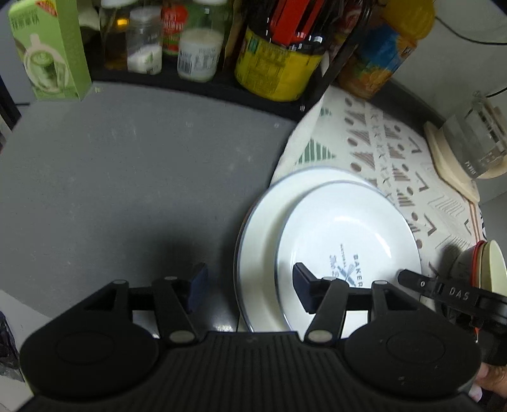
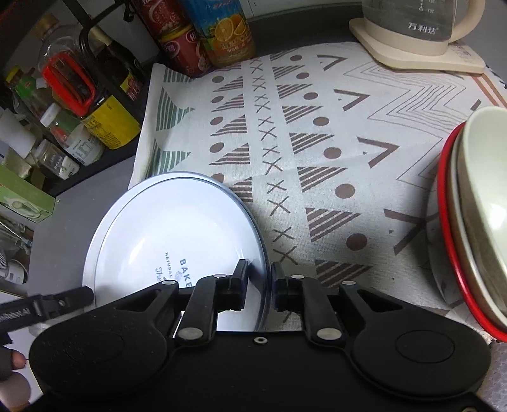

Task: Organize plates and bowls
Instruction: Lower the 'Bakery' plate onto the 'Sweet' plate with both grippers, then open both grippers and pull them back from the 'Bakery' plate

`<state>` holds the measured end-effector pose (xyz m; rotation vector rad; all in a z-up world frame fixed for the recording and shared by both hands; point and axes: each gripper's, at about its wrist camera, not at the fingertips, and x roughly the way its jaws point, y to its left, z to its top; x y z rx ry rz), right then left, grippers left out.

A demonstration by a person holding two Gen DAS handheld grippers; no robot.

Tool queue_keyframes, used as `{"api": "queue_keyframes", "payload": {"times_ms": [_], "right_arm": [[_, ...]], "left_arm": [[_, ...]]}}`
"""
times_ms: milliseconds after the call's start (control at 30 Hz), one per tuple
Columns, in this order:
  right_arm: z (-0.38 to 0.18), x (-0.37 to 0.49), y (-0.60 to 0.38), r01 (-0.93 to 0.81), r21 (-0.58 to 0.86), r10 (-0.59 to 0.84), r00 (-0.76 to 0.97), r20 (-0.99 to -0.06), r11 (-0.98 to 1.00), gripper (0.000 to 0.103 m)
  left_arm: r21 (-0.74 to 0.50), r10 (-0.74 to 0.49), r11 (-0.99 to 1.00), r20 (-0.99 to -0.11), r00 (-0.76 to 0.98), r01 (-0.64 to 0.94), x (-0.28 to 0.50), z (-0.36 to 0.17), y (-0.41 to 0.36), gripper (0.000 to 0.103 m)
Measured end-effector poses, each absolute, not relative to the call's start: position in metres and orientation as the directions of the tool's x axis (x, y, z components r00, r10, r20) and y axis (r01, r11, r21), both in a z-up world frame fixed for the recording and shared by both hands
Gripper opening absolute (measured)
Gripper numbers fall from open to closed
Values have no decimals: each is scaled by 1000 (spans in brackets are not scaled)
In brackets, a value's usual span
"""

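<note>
Two stacked plates [image 1: 263, 228], upper [image 1: 345, 241] offset right, half on counter [image 1: 126, 177], half on cloth [image 2: 317, 133]. Bowl stack [image 2: 469, 222] w/ tilted rims at right, prob on cloth. Kettle [image 2: 418, 28] behind; bottles [image 1: 196, 50] at back-left

Your left gripper's [image 1: 250, 286] body covers the near rims of both white plates [image 1: 345, 234], so you cannot see whether they reach the counter's edge. The stacked bowls [image 2: 475, 202] run off the right edge of your right wrist view; their count stays unclear. The kettle [image 2: 421, 22] is cut off at the top. Bottle labels on the rack [image 1: 196, 60] are too blurred to read. The plate rim between your right gripper's [image 2: 259, 286] fingers is smeared, so contact cannot be told.
</note>
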<state>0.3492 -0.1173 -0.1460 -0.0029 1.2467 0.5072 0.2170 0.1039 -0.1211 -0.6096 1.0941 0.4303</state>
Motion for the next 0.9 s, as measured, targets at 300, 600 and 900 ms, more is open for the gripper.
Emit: {"api": "queue_keyframes", "payload": {"times_ms": [300,600,900], "right_arm": [[-151,349,-120,-350,302,382,188,-905,887,21],[-137,336,-137,-356,370,458,205,-865,858,41],[-98,318,-161,-381,405,527,306,-793,831,70]], "left_arm": [[-222,19,773,-928,371,-595,224,-144,97,57],[-160,89,766,-933,349,-622,223,-137,96,55],[-171,107,776,-913,393,-607,214,-108,77,58]]}}
